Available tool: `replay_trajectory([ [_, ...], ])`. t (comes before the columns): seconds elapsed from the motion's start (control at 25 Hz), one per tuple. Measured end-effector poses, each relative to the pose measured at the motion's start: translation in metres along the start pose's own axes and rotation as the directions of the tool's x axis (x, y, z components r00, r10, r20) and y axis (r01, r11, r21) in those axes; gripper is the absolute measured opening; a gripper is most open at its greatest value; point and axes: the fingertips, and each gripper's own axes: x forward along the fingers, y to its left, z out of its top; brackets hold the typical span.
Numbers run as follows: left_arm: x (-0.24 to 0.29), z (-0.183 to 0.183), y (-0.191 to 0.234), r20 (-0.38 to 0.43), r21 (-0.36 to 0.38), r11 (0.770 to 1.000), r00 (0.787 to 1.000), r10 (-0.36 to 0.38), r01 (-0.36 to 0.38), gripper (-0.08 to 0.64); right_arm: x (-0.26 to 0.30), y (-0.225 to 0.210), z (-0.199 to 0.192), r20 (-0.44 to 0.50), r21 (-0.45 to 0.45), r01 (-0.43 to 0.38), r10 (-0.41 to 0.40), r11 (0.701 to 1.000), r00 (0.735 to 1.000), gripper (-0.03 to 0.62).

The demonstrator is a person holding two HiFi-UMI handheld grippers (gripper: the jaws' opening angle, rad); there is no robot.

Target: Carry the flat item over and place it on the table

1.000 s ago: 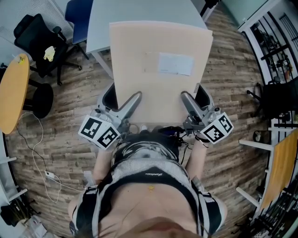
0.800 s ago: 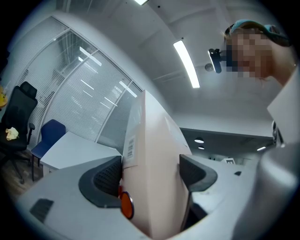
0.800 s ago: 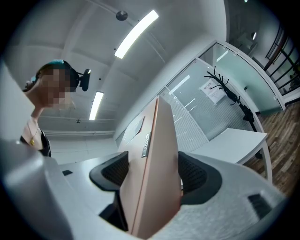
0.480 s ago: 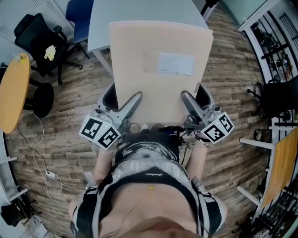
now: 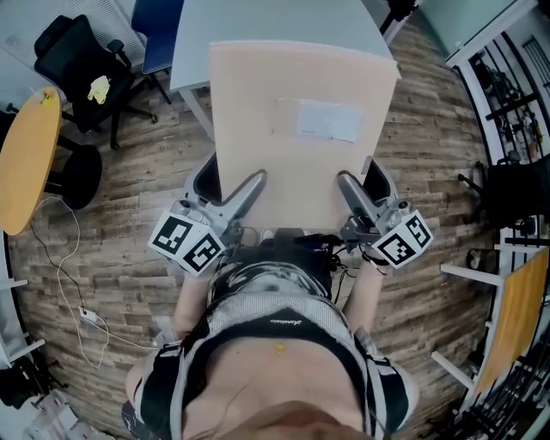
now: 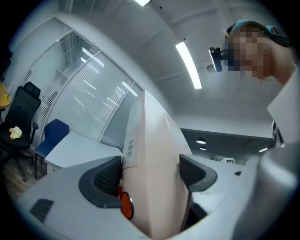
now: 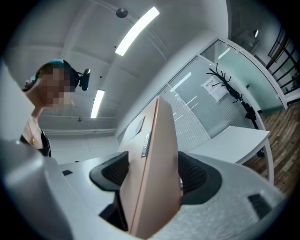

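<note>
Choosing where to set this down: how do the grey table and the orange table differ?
The grey table is pale and straight-edged; the orange table is curved-edged. The grey table lies straight ahead, partly hidden by the flat item; the orange table sits far left, apart from it. Both stand on the plank floor.

Label [image 5: 327, 119] on flat box [image 5: 275, 82] illegible (barcode [image 6: 130, 149] too).

The flat box [image 5: 301, 129] slid a tiny bit to the right in the head view. The left gripper [image 5: 228, 185] and right gripper [image 5: 363, 180] went with it. The black chair [image 5: 82, 73] and round orange table [image 5: 30, 159] moved a little up and right.
</note>
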Motion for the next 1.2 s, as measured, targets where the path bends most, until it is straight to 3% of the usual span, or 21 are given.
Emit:
replay_trajectory([
  [0.56,0.015,0.009,0.01,0.005,0.015,1.0,1.0,0.013,-0.013,0.371,0.017,-0.016,0.006,0.008,0.015,-0.021,0.021,1.0,1.0,0.31],
  [1.2,0.083,0.045,0.082,0.026,0.011,0.999,0.998,0.052,-0.052,0.371,0.112,-0.073,0.029,-0.01,0.021,-0.06,0.06,0.998,0.998,0.308],
])
